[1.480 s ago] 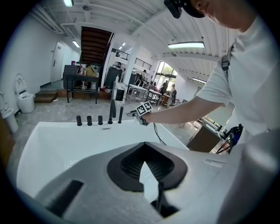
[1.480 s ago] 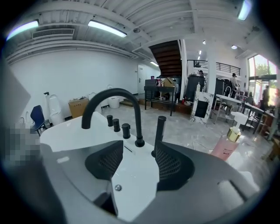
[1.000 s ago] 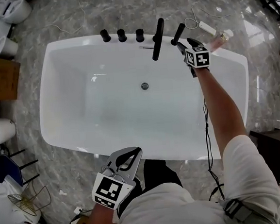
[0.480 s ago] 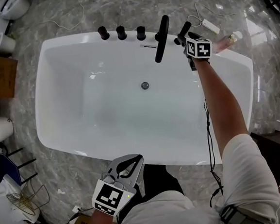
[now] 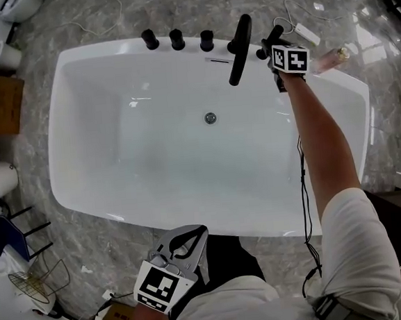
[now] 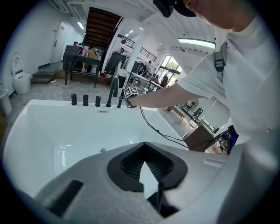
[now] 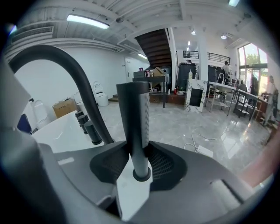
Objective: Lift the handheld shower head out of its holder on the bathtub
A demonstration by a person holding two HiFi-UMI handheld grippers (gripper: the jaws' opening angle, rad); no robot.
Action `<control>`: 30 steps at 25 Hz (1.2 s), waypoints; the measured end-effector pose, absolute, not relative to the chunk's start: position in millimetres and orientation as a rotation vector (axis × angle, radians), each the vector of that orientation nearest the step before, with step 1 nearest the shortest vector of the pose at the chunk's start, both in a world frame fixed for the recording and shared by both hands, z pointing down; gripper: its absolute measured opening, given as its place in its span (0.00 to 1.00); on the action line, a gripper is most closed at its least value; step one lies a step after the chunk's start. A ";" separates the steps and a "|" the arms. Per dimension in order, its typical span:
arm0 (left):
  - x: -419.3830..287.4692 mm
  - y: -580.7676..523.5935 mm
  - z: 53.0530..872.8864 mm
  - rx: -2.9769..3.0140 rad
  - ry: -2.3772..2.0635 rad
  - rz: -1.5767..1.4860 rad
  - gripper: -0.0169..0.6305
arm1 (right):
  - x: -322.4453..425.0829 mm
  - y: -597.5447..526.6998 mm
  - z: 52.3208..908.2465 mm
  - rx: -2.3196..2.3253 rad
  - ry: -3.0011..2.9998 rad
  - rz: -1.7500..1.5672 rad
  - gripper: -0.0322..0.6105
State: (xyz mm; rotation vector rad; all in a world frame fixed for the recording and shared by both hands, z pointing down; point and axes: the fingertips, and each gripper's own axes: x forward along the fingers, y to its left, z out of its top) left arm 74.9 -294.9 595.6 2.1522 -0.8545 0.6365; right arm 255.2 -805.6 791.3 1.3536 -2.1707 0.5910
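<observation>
Black handheld shower head (image 7: 134, 118): it is standing upright in its holder (image 7: 141, 176) on the far rim of the bathtub (image 5: 73, 59), at the right end of the row of fittings.
Right gripper (image 7: 134, 151): it is reaching across the tub on an outstretched arm. Its jaws have just been closing, and the ribbed pads are now pressing on the slim handle from both sides, low down near the holder.
Reason for the low grip: holding near the base is likely giving the firmest hold on a tall, thin part and keeping the wider sprayer face clear of the jaws.
Curved spout (image 5: 240, 48): it is arching over the tub just beside the shower head on its left, so the gripper is coming in from the tub side rather than across the spout.
Three round knobs (image 5: 176, 38): they are sitting further left along the same rim, well clear of the grip.
Left gripper (image 5: 187, 242): it is hanging near the person's body at the near rim, jaws together with nothing between them, staying out of the way.
Step in hand: the grasp is looking made, while the handle is not yet lifted.
Next move: a straight upward pull is probably needed, keeping the handle vertical so that it is not binding in the ring.
</observation>
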 end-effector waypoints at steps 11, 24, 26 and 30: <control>72.1 -291.8 593.7 2.161 -0.860 0.620 0.04 | 255.0 -793.9 786.9 1.336 -2.157 0.546 0.28; 68.2 -269.4 561.6 2.207 -0.894 0.591 0.04 | 253.1 -774.4 726.4 1.351 -2.194 0.455 0.28; 68.6 -265.8 555.7 2.215 -0.894 0.585 0.04 | 252.9 -770.4 714.1 1.356 -2.195 0.438 0.28; 70.9 -261.3 543.3 2.238 -0.892 0.577 0.04 | 252.8 -762.4 691.6 1.355 -2.211 0.407 0.28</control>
